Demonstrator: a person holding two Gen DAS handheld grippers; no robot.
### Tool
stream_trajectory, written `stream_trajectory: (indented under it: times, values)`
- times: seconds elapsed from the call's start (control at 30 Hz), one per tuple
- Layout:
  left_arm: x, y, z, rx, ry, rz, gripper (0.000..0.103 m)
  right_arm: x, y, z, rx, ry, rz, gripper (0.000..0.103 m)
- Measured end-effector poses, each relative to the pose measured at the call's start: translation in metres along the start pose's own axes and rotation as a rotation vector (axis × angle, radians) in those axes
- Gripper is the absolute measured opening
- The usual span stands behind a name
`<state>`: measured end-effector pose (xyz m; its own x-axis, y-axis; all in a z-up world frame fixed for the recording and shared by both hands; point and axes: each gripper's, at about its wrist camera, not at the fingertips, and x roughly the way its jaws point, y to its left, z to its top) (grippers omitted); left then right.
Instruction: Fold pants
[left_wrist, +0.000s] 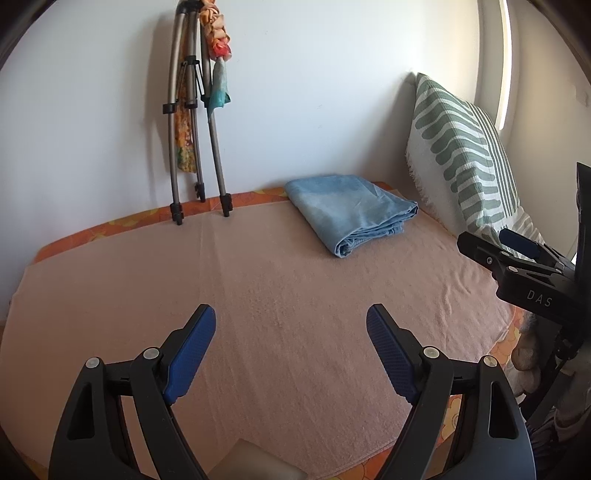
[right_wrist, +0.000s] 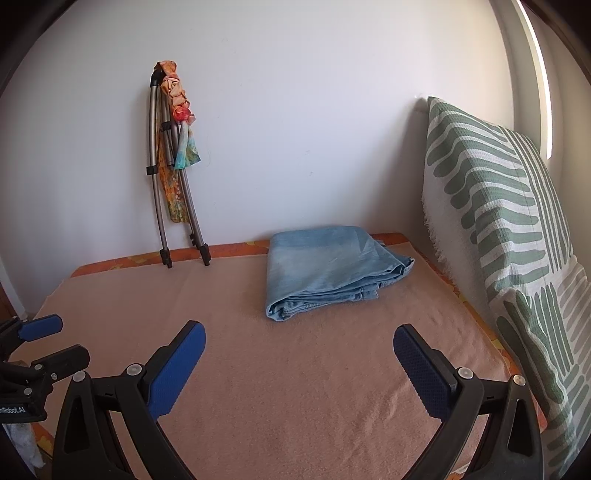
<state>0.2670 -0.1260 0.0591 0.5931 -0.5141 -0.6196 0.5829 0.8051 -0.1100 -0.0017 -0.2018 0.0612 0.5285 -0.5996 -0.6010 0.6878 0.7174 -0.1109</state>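
I had both grippers hanging over the near half of the bed, angled down, neither touching anything. L gripper (left_wrist: 290, 325) had its fingers spread wide w/ only the pink towel (left_wrist: 258, 295) showing in the gap. R gripper (right_wrist: 299, 345) was the same: fingers spread, nothing pinched, bare towel between the blue pads (right_wrist: 177, 369).

The pants (left_wrist: 347, 210), light blue denim, lay folded into a flat bundle on the towel toward the far edge of the bed, closer to the far right corner. From the L cam they sat well beyond the fingertips and off to the right of the gap. From the R cam the pants (right_wrist: 328, 269) sat almost straight ahead of the gap, a bit left of centre, apart from both fingers, w/ a clear strip of towel between. The rolled fold faced me; the layered hems pointed toward the pillow (right_wrist: 509, 229).

That pillow, white w/ green stripes, stood propped along the right edge of the bed, near the pants; I couldn't tell if they touched. A folded metal frame (left_wrist: 184, 129) w/ bright cloth tied on it leaned on the wall at the far edge, left of the pants and well apart from them. An orange patterned sheet (left_wrist: 129, 221) peeked out under the towel along the far edge.

I saw the R gripper at the right side of the L cam, and the L gripper at the left side of the R cam, so the two were side by side.
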Motion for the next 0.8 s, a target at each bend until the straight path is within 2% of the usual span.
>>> stream_trajectory:
  times: [0.8]
  values:
    - [-0.0049,0.0034,-0.0042,0.026,-0.016,0.01,0.084,-0.001,0.0029,-0.0025,-0.004,0.006,0.003,0.103]
